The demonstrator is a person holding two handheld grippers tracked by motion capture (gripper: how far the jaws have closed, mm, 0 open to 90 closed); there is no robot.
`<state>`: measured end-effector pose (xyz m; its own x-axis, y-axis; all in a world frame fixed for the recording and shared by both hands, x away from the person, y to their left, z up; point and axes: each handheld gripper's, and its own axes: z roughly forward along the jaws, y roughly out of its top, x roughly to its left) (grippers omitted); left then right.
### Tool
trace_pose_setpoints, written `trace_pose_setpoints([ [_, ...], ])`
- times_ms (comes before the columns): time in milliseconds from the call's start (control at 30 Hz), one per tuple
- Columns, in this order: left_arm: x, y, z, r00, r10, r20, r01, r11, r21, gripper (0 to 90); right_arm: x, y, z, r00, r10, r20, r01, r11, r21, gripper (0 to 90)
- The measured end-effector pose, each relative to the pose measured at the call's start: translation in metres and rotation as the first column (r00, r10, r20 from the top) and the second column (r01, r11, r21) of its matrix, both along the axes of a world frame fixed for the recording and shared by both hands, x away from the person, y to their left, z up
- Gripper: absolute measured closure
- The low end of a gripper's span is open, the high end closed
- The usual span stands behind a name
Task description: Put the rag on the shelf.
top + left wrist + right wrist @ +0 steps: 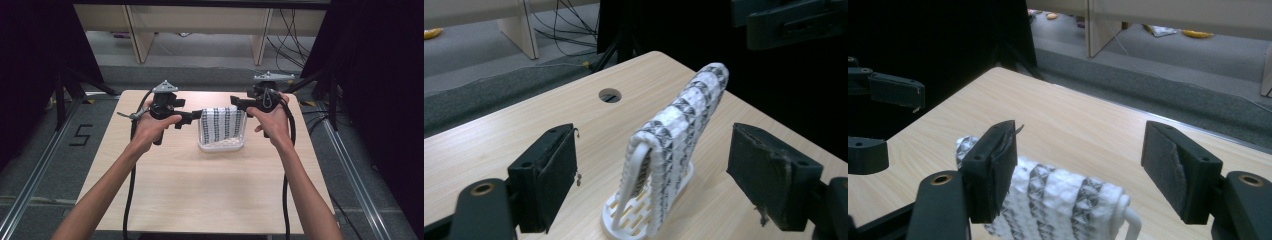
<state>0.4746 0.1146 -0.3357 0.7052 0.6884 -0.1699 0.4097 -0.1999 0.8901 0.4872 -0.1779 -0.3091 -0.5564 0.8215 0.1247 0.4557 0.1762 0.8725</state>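
Cloth draped over rack stands between both grippers' wide-open, empty jaws.

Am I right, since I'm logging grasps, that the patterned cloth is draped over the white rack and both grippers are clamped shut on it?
Not quite. The patterned cloth is draped over the white rack, but the left gripper and right gripper both stand open, pads clear of the cloth. The two gripper views show the gaps.

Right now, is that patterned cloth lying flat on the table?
No, the patterned cloth hangs draped over the handle of a white basket, standing well above the table.
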Motion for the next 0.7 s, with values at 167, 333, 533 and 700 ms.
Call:
trace_pose_setpoints([
  [167, -0.012, -0.002, -0.004, 0.9999, -0.013, 0.004, 0.013, 0.9998, 0.014, 15.8, -0.01, 0.004, 0.003, 0.9997, 0.016, 0.018, -0.016, 0.9999, 0.0, 31.4],
  [333, -0.021, -0.001, -0.006, 0.9997, -0.01, 0.021, 0.01, 0.9999, 0.009, 15.9, -0.017, 0.005, 0.004, 0.9992, 0.033, 0.021, -0.033, 0.9994, -0.008, 31.2],
  [533, -0.037, 0.001, -0.009, 0.9991, -0.034, 0.027, 0.034, 0.9994, -0.004, 15.8, -0.029, 0.006, 0.002, 0.9975, 0.057, 0.04, -0.057, 0.9983, -0.009, 30.6],
  [700, -0.048, 0.001, -0.013, 0.9987, -0.045, 0.025, 0.045, 0.999, -0.001, 15.8, -0.039, 0.008, 0.0, 0.9969, 0.07, 0.035, -0.07, 0.9975, -0.011, 30.1],
])
